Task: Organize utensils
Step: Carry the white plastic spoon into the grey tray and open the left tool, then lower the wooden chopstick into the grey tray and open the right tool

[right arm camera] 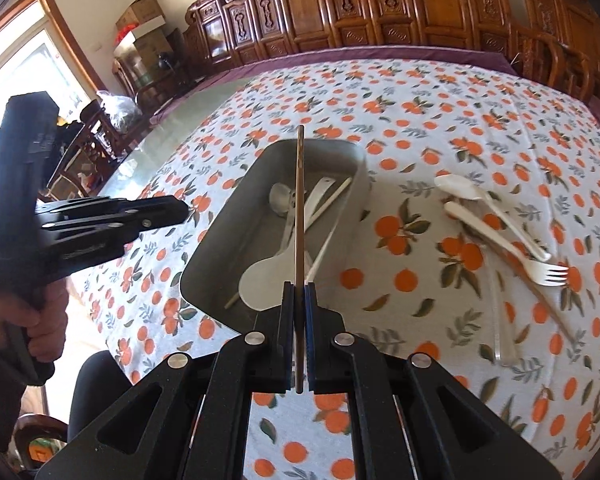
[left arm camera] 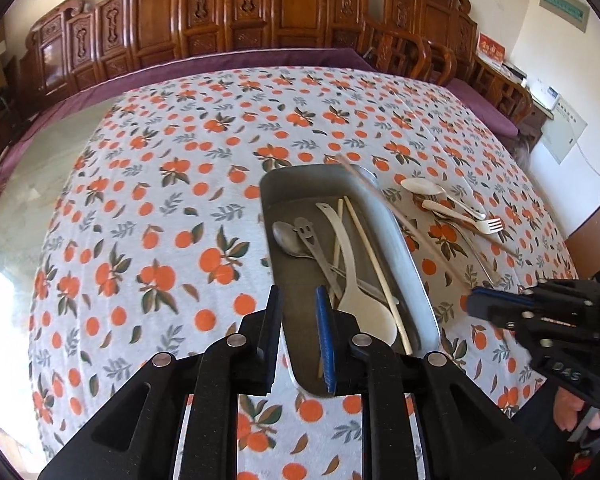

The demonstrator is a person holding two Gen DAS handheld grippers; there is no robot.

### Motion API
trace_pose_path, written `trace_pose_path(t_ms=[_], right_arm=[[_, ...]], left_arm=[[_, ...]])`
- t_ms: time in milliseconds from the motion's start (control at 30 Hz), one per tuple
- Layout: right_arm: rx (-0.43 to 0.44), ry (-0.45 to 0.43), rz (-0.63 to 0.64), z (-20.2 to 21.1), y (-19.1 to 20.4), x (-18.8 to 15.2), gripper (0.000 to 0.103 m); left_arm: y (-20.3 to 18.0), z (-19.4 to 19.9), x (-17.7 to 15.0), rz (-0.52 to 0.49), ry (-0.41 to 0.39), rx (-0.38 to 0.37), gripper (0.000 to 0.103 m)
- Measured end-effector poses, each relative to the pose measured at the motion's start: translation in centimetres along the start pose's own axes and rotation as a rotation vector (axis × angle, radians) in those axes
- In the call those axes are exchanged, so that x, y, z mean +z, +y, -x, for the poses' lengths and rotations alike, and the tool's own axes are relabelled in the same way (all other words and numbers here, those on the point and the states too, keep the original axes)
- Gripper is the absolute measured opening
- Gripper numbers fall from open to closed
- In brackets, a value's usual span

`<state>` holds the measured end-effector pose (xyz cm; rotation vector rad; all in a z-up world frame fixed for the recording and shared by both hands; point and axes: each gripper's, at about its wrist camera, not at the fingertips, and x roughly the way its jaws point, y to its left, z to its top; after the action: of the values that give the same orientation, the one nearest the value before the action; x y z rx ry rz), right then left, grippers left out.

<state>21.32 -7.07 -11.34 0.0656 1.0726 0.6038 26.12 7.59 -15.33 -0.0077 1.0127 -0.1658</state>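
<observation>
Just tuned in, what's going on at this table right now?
A person is sorting utensils into a metal tray. The right gripper is shut on a brown chopstick, holding it over the tray. The left gripper is open and empty above the tray. A white spoon and fork lie outside on the tablecloth.

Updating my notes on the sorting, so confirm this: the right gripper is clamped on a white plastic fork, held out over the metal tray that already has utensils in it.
Wrong on one point. The right gripper is clamped on a brown chopstick, not a fork; the right wrist view shows it. The white fork lies on the tablecloth. The rest holds: the stick reaches over the metal tray with utensils inside.
</observation>
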Motion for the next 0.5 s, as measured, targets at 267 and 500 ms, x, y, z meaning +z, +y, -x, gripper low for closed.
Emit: trace_pose_path(t_ms=[267, 500], right_arm=[[0.008, 0.057, -0.017, -2.9, 1.2, 0.6, 0.006], [-0.013, 0.082, -0.037, -4.8, 1.7, 1.4, 0.006]], left_arm=[[1.6, 1.7, -0.6, 0.035, -0.027, 0.015, 0.016], [2.2, 2.5, -0.9, 0.043, -0.037, 0.024, 0.016]])
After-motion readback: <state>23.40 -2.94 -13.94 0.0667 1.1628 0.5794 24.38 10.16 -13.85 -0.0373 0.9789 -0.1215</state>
